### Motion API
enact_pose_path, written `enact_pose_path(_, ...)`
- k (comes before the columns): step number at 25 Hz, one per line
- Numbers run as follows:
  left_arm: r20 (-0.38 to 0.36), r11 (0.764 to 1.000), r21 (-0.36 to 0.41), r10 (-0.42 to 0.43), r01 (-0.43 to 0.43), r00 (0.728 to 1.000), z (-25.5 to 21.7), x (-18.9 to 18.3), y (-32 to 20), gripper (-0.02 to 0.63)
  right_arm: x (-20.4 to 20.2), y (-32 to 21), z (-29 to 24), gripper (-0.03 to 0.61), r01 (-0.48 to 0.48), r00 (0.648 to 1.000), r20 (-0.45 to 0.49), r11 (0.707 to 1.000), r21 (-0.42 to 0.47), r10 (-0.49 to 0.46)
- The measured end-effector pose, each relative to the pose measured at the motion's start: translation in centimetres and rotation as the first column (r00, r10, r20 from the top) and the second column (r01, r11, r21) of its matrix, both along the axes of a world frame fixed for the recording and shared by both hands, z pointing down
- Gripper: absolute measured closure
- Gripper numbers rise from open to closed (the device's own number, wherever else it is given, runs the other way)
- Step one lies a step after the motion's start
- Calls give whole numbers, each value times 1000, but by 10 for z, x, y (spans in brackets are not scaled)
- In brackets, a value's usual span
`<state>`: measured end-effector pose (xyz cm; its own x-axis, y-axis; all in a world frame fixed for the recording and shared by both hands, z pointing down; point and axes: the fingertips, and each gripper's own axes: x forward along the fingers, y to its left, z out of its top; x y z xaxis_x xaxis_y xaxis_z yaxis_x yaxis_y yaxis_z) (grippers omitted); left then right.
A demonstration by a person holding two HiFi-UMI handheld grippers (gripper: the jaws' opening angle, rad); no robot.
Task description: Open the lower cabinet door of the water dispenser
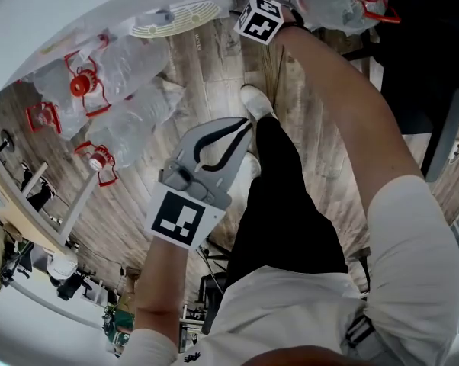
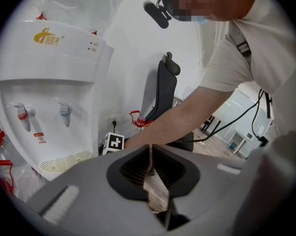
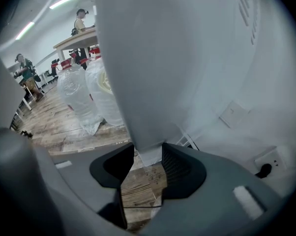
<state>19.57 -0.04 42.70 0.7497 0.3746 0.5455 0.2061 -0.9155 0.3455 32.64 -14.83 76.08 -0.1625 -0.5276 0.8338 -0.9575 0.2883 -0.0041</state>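
The white water dispenser (image 2: 54,77) stands at the left of the left gripper view, its two taps and drip grille facing me. In the right gripper view the lower cabinet door (image 3: 162,58) hangs as a tall white panel. Its bottom corner sits between the wide-spread jaws of my right gripper (image 3: 148,154), and I see no pad pressing on it. The head view shows only that gripper's marker cube (image 1: 260,19), low beside the dispenser (image 1: 62,14). My left gripper (image 1: 245,128) hovers over the floor, shut and empty, its pads (image 2: 160,168) together.
Several large clear water bottles (image 1: 123,75) with red caps lie beside the dispenser. A black office chair (image 2: 165,87) stands behind my outstretched arm. A wall socket (image 3: 266,168) is at the lower right. My white shoe (image 1: 256,101) rests on the wood floor.
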Motion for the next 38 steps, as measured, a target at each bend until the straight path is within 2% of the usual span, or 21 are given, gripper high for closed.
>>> enact_pose_path(9, -15, 999, 5, -38, 38, 999, -5, -6, -2, 554, -2, 5, -3, 413, -32, 999, -16, 999, -17, 32)
enact_pose_path(21, -47, 993, 1, -114, 114, 992, -15, -32, -3, 554, -48, 37, -1, 413, -48, 999, 13, 997, -64, 49)
enact_pose_path(28, -60, 987, -5, -158, 158, 986, -26, -62, -7, 554, -81, 50, -3, 413, -91, 996, 14, 991, -96, 92)
enact_pose_path(38, -83, 969, 20, -244, 246, 966, -42, -116, -23, 554, -146, 67, 0, 420, -87, 995, 41, 984, -157, 94)
